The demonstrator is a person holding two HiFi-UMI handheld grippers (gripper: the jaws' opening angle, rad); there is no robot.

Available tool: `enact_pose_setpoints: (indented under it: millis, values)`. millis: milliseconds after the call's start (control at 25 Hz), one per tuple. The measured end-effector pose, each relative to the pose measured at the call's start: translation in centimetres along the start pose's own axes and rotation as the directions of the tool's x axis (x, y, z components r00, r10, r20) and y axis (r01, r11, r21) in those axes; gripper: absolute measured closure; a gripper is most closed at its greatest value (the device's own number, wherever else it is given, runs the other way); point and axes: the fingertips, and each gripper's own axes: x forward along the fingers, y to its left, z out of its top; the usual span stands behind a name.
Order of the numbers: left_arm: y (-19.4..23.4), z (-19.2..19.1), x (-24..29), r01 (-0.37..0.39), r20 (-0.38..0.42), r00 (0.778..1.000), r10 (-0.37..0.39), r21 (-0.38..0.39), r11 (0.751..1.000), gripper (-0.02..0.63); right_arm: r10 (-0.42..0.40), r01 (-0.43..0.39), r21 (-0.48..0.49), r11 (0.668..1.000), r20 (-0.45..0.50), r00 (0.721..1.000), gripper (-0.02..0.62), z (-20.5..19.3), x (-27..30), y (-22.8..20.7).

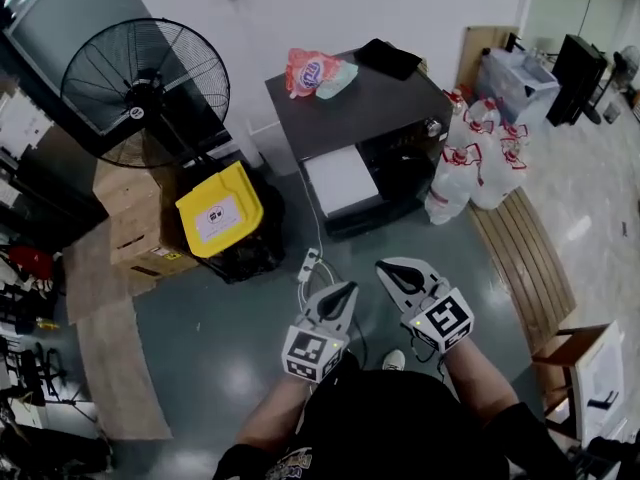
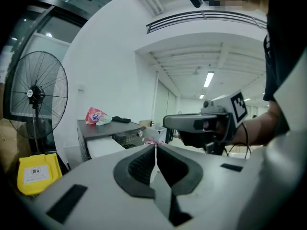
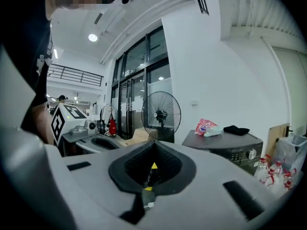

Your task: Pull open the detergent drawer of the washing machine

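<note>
in the head view, far ahead across the floor, the washing machine [image 1: 350,103] is standing against the wall with a pink bag [image 1: 310,71] lying on its dark top. a white panel [image 1: 340,178] is showing at its front; it is probably the detergent drawer, though i cannot tell how far out it is sitting. the left gripper [image 1: 343,292] and right gripper [image 1: 393,271] are hovering near the person's body, well apart from the machine, with a power strip [image 1: 308,265] lying on the floor between.

in the left gripper view, the jaws are pressing together on nothing, pointing toward the machine with the white panel facing them.

in the right gripper view, the jaws are likewise closing on nothing, with the machine's knob [image 3: 248,153] sitting far right.

reaching in like this, pinched jaws would be knocking against the drawer front rather than catching its lip, and a careless step could be snagging the strip's cable.
</note>
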Motion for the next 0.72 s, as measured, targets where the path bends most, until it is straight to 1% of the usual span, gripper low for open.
enact_pose_setpoints:
  millis: [120, 280, 400, 720]
  values:
    - [-2.3, -0.6, -0.2, -0.032, -0.003, 0.999, 0.032, 0.002, 0.999, 0.592, 0.031, -0.031, 0.008, 0.999, -0.003, 1.0, 0.592, -0.9, -2.1, 0.7]
    - [-3.7, -1.2, -0.5, -0.078, -0.015, 0.997, 0.078, -0.001, 0.997, 0.592, 0.06, -0.06, 0.029, 0.998, -0.003, 0.998, 0.592, -1.6, -3.6, 0.9]
    - [-3.9, -1.0, -0.6, -0.101, -0.02, 0.995, 0.101, -0.007, 0.995, 0.592, 0.073, -0.073, 0.039, 0.997, -0.001, 0.997, 0.592, -1.4, -3.9, 0.7]
    - [-2.9, -1.0, -0.1, -0.123, -0.023, 0.992, 0.122, -0.015, 0.992, 0.592, 0.078, -0.078, 0.065, 0.995, 0.011, 0.997, 0.592, -1.5, -3.2, -0.4]
